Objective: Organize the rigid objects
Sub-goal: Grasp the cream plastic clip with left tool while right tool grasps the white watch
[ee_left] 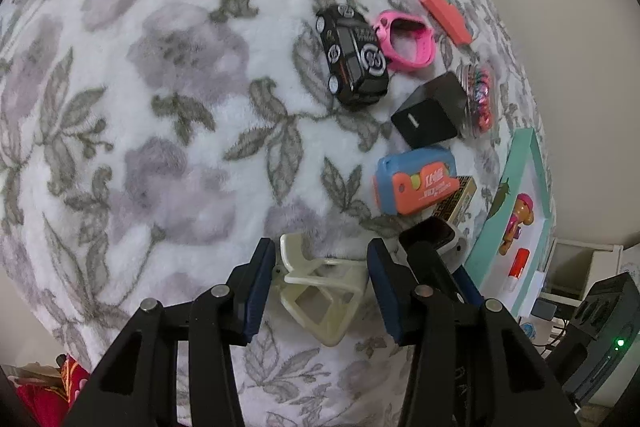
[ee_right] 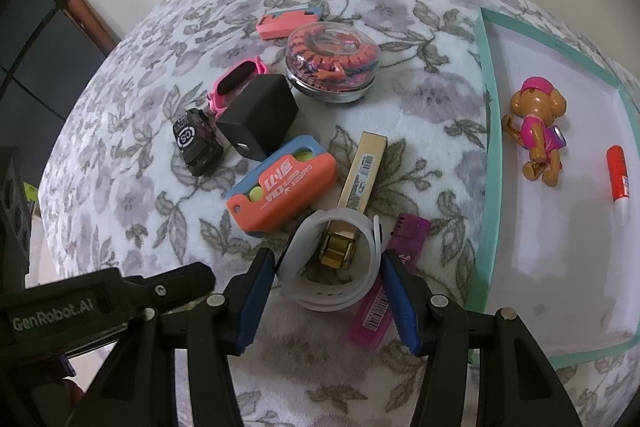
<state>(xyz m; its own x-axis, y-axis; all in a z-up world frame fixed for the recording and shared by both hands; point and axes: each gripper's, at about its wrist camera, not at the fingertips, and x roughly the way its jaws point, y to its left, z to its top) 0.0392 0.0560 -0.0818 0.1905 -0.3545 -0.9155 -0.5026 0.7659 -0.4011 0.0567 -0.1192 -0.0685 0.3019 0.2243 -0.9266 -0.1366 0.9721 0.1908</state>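
2 grippers work over a flowered blanket (ee_left: 160, 131) spread on a table. The left gripper (ee_left: 322, 281) has its blue pads on either side of a cream plastic clip (ee_left: 320, 291); the left pad touches the clip, while contact on the right pad cannot be told for sure. The right gripper (ee_right: 328, 279) has its pads against both sides of a white watch (ee_right: 332, 259), whose band loops around the gold end of a slim box (ee_right: 360, 167). A purple lighter (ee_right: 380, 291) lies just beside the watch, partly under the right pad.

Beyond the watch lie an orange and blue utility knife (ee_right: 280, 183), a black charger (ee_right: 260, 115), a black toy car (ee_right: 196, 143), a pink watch (ee_right: 236, 83), a round clear case of hair ties (ee_right: 332, 63) and a coral case (ee_right: 288, 23).

To the right sits a tray with a teal rim (ee_right: 486, 147), holding 1 toy dog (ee_right: 538, 131) and 1 red and white tube (ee_right: 618, 183), apart from each other.
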